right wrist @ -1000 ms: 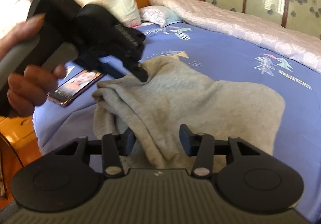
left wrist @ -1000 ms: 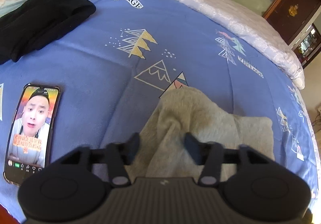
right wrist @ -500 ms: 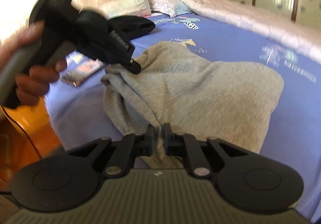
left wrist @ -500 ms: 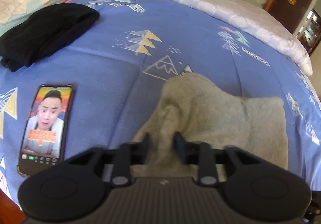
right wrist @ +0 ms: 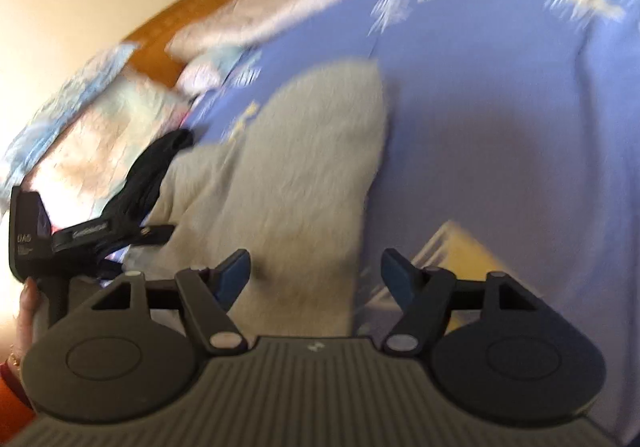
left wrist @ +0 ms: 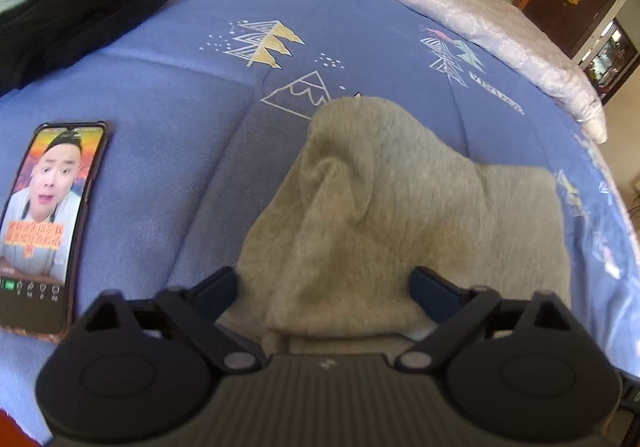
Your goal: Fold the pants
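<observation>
I see the grey fleece pants (left wrist: 384, 215) bunched in a soft folded heap on the blue bed, one rumpled ridge raised toward its far end, near edge hanging off the bedside.

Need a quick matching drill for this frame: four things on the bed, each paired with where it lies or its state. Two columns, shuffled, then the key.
Things
1. grey fleece pants
2. smartphone with a lit screen
3. black folded garment
4. pale pink quilted blanket

Places or states
A. along the far edge of the blue printed bedsheet
B. flat on the sheet, left in the left wrist view
C. bunched in a heap between the opening jaws of the left gripper
D. upper left, near the pillows

Pairs: 1-C, 2-B, 3-D, 4-A
</observation>
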{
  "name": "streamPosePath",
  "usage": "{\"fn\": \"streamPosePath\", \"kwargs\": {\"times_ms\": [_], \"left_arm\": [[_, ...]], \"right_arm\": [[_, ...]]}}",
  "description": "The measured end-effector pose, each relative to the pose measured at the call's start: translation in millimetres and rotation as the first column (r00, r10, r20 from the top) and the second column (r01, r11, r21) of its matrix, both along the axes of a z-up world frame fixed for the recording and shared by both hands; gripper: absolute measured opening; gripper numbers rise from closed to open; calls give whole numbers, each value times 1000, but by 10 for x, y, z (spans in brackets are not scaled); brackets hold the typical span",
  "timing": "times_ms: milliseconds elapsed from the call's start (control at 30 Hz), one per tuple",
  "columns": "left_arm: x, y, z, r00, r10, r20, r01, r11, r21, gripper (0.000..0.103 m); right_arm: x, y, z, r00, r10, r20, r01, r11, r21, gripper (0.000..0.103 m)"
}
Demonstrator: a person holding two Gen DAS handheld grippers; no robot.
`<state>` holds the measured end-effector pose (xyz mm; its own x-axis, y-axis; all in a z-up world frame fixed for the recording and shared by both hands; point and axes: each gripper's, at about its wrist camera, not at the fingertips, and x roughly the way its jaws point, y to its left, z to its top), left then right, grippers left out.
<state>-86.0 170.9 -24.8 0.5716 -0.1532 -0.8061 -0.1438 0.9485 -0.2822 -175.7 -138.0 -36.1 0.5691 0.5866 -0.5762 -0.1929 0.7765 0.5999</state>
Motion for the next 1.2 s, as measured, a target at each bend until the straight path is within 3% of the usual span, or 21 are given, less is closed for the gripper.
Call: {"fn": "streamPosePath", "kwargs": {"times_ms": [100, 167, 267, 400, 533, 600, 667, 767, 800, 967, 1033, 1100, 1167, 1200], "left_arm": [[-99, -165, 82, 999, -26, 32, 24, 998, 60, 56], [-120, -286, 160, 998, -37, 45, 33, 996, 83, 48], [-114, -549, 281, 994, -69, 90, 66, 997, 33, 41], [-107, -1190, 319, 967, -205, 152, 211, 977, -24, 41], [-103, -1827, 166, 930, -344, 132, 350, 936, -25, 43], [-120, -2042, 64, 923, -374, 92, 373, 927, 31, 52], [-163, -2213, 8, 916, -394, 74, 379, 912, 154, 62], [-171, -2224, -11, 928, -369, 44, 351, 908, 228, 84], [-172, -2197, -7, 935, -354, 29, 339, 914, 222, 86], [-137, -2012, 38, 952, -306, -7, 304, 943, 135, 84], [-123, -1977, 62, 950, -312, 0, 310, 943, 119, 74], [-107, -1910, 74, 950, -313, 13, 311, 946, 91, 54], [-128, -1853, 109, 954, -297, 28, 294, 952, 83, 44], [-143, -1781, 114, 961, -274, 32, 270, 959, 84, 44]], "right_arm": [[97, 192, 2, 999, 48, -18, -49, 997, -59, 42], [136, 200, 122, 998, 56, -2, -56, 996, -75, 25], [98, 72, 432, 991, 19, 134, -2, 992, -129, 21], [-142, -285, 832, 947, -54, 316, 135, 961, -243, 21], [-469, -793, 832, 926, -146, 348, 262, 913, -313, 21], [-606, -1015, 674, 935, -191, 300, 291, 895, -338, 21], [-573, -1177, 421, 953, -233, 195, 287, 900, -327, 24], [-561, -1279, 121, 948, -312, 67, 319, 910, -265, 44], [-551, -1309, 48, 941, -337, 38, 337, 914, -227, 52], [-489, -1292, 53, 921, -388, -2, 387, 918, -90, 58], [-494, -1299, 72, 922, -387, -2, 386, 920, -69, 58], [-528, -1314, 84, 918, -396, -3, 396, 917, -44, 58], [-554, -1310, 77, 921, -389, -5, 388, 921, -25, 56], [-530, -1259, 108, 928, -372, 5, 372, 928, -34, 55]]}}
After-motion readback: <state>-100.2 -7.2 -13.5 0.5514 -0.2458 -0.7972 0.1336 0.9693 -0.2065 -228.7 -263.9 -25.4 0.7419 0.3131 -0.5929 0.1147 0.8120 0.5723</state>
